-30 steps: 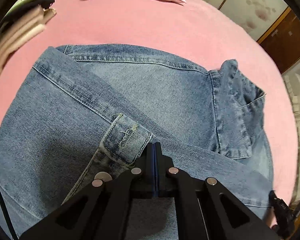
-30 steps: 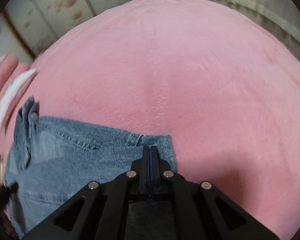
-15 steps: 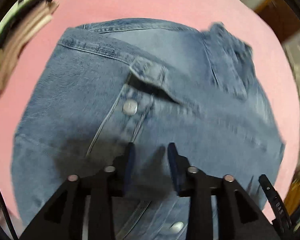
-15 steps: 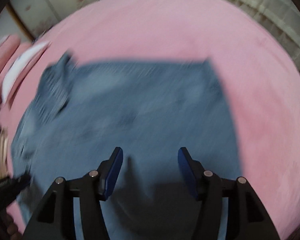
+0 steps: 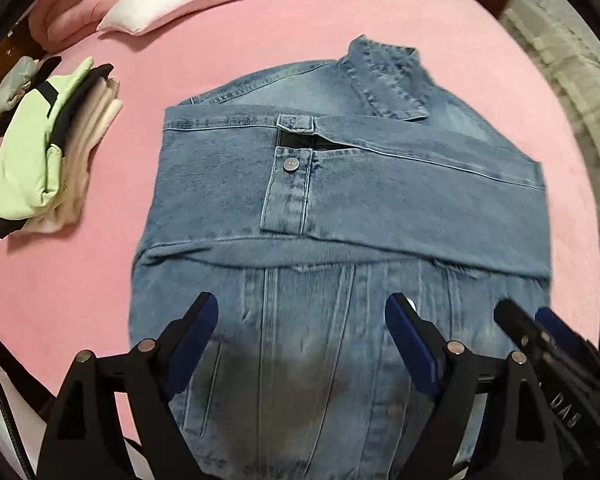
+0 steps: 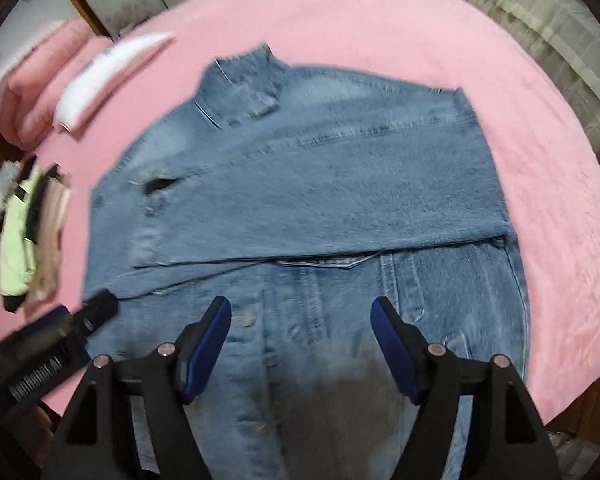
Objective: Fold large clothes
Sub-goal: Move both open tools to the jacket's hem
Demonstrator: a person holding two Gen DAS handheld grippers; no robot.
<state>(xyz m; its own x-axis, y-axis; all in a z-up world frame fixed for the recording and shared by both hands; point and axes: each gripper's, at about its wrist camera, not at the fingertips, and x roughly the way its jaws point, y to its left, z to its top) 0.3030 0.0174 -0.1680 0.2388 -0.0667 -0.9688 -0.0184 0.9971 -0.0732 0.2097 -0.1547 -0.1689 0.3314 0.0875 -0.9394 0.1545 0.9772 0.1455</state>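
On the bed [image 5: 340,20], the jacket [image 5: 340,208] has both sleeves folded across; its lower half remains unfolded beneath the left gripper [image 5: 302,344] and right gripper [image 6: 302,344], both opening, empty.

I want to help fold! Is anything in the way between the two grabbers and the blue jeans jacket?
Nothing visible. The left gripper and right gripper, jaws opening and empty, hang right above the denim jacket.

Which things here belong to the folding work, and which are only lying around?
Belong to the job:
- denim jacket
- left gripper, jaws opening, nothing between
- right gripper, jaws opening, nothing between

Lying about:
- stack of folded clothes
- white pillow
- pink bedcover
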